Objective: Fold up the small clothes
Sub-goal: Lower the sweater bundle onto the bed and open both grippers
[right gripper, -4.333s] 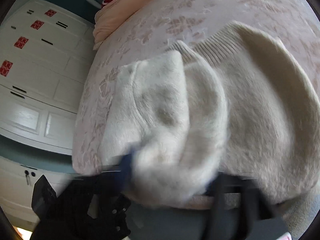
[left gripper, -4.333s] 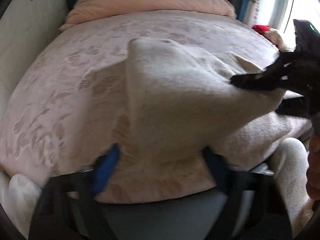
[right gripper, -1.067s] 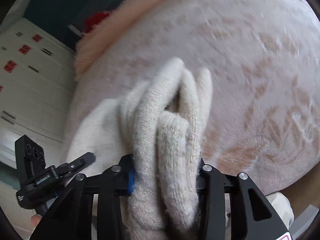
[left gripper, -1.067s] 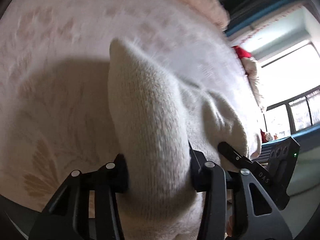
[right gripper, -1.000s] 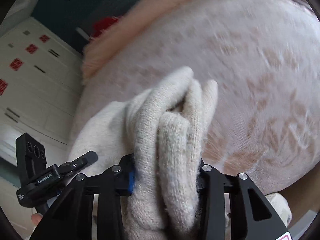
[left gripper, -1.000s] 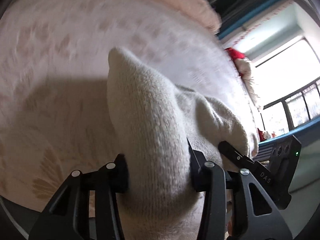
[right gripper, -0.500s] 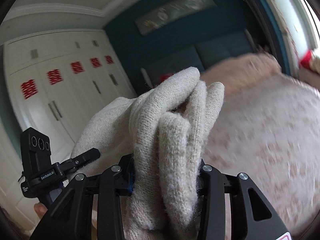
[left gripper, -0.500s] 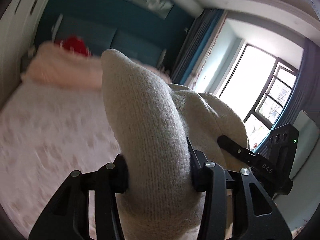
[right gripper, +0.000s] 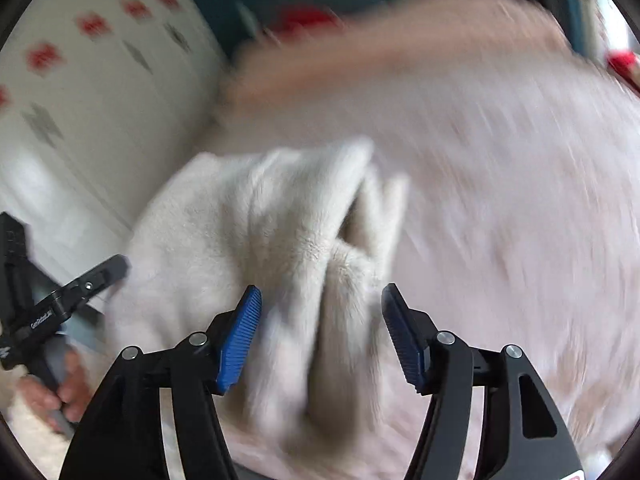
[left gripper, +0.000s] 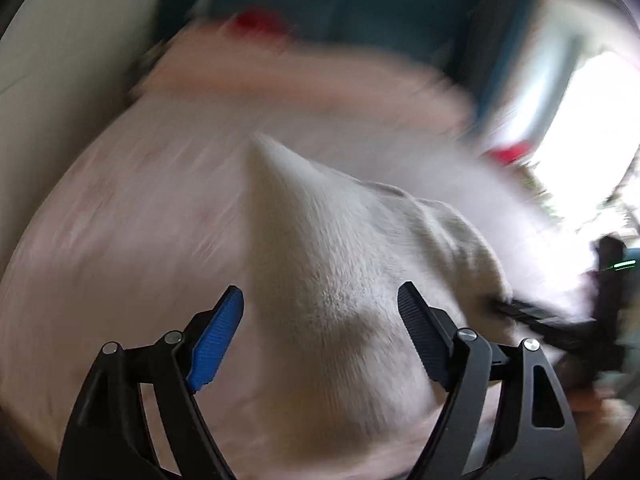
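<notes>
A cream knitted garment [left gripper: 332,280] lies bunched on the pink patterned bed cover [left gripper: 120,240]. My left gripper [left gripper: 320,332] is open, its blue-padded fingers apart on either side of a raised fold of the knit. My right gripper [right gripper: 320,332] is also open, its pads clear of the folded edge of the same garment [right gripper: 280,240]. Each gripper shows in the other's view: the right one [left gripper: 560,320] at the garment's right side, the left one [right gripper: 60,308] at its left. Both views are motion-blurred.
A pink duvet roll [left gripper: 320,80] with something red behind it lies at the head of the bed. White wardrobe doors [right gripper: 80,120] with red marks stand to the left. A bright window [left gripper: 592,120] is to the right.
Both grippers held the garment lifted in the air half a second ago. Now they have swung down over the bed and both have opened, letting go of the knit.
</notes>
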A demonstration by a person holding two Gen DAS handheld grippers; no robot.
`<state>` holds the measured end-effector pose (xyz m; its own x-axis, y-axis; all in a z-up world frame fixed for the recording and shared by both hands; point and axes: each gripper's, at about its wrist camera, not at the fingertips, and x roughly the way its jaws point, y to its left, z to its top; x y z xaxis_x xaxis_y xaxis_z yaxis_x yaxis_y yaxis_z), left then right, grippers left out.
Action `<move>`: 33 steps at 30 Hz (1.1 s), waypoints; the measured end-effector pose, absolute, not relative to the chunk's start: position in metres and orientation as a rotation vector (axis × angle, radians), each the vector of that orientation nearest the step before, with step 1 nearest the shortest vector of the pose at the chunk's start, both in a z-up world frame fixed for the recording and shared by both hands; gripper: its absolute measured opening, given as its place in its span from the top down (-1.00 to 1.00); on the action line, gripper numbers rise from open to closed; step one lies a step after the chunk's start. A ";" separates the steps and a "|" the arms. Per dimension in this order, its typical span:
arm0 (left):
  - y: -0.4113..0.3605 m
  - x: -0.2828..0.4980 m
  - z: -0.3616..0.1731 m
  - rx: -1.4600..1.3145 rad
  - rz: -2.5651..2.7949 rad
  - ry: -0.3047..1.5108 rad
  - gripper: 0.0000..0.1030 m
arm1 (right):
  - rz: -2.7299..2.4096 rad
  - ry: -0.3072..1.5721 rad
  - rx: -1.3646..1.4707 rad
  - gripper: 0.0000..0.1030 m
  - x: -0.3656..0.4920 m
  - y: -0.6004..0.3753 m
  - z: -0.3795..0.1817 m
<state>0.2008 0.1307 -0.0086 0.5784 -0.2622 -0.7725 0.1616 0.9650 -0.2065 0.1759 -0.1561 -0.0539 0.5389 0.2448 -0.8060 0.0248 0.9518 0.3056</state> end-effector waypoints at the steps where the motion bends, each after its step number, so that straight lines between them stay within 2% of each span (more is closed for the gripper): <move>1: 0.137 0.200 -0.042 -0.106 -0.198 0.997 -0.21 | 0.100 1.042 0.291 -0.16 0.172 -0.158 -0.074; 3: 0.151 0.187 -0.066 -0.190 -0.209 1.025 -0.24 | 0.079 1.065 0.331 -0.04 0.158 -0.166 -0.089; 5: 0.157 0.171 -0.055 -0.223 -0.198 0.973 -0.23 | 0.120 1.020 0.351 0.03 0.145 -0.167 -0.072; 6: 0.156 0.169 -0.049 -0.216 -0.202 0.957 -0.26 | 0.135 1.007 0.344 0.03 0.146 -0.165 -0.064; 7: 0.154 0.170 -0.044 -0.211 -0.204 0.938 -0.39 | 0.156 0.992 0.333 0.03 0.151 -0.159 -0.053; 8: 0.152 0.171 -0.037 -0.221 -0.211 0.920 -0.46 | 0.171 0.988 0.330 -0.09 0.158 -0.155 -0.045; 9: 0.149 0.172 -0.034 -0.233 -0.225 0.918 -0.52 | 0.179 0.994 0.330 -0.36 0.166 -0.154 -0.040; 10: 0.148 0.178 -0.033 -0.247 -0.237 0.924 -0.52 | 0.182 1.006 0.336 -0.44 0.177 -0.149 -0.042; 12: 0.145 0.182 -0.039 -0.266 -0.241 0.958 -0.52 | 0.168 1.028 0.341 -0.44 0.193 -0.143 -0.056; 13: 0.144 0.185 -0.044 -0.266 -0.233 0.977 -0.52 | 0.165 1.045 0.347 -0.40 0.199 -0.142 -0.063; 14: 0.142 0.187 -0.051 -0.263 -0.221 0.996 -0.51 | 0.166 1.068 0.361 -0.16 0.208 -0.139 -0.072; 15: 0.143 0.191 -0.061 -0.264 -0.204 1.019 -0.45 | 0.172 1.103 0.373 0.23 0.219 -0.135 -0.084; 17: 0.142 0.193 -0.075 -0.271 -0.199 1.066 -0.36 | 0.169 1.117 0.368 0.53 0.227 -0.133 -0.092; 22: 0.129 0.188 -0.069 -0.141 -0.194 1.026 -0.39 | 0.213 0.935 0.272 0.59 0.231 -0.130 -0.026; 23: 0.125 0.190 -0.071 -0.114 -0.194 1.027 -0.41 | 0.203 0.951 0.246 0.55 0.233 -0.131 -0.031; 26: 0.122 0.196 -0.086 -0.131 -0.198 1.071 -0.48 | 0.134 1.183 0.219 0.43 0.249 -0.141 -0.102; 27: 0.122 0.196 -0.088 -0.143 -0.198 1.081 -0.49 | 0.135 1.159 0.285 0.43 0.242 -0.151 -0.103; 29: 0.121 0.194 -0.085 -0.131 -0.183 1.070 -0.49 | 0.122 1.084 0.353 0.44 0.230 -0.158 -0.078; 33: 0.121 0.190 -0.081 -0.098 -0.181 1.061 -0.49 | 0.140 0.944 0.294 0.43 0.197 -0.150 -0.026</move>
<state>0.1901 0.1212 -0.0810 0.4751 -0.1951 -0.8580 0.1006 0.9808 -0.1673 0.1970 -0.1504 -0.0258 0.5815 0.2458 -0.7755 0.0097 0.9511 0.3087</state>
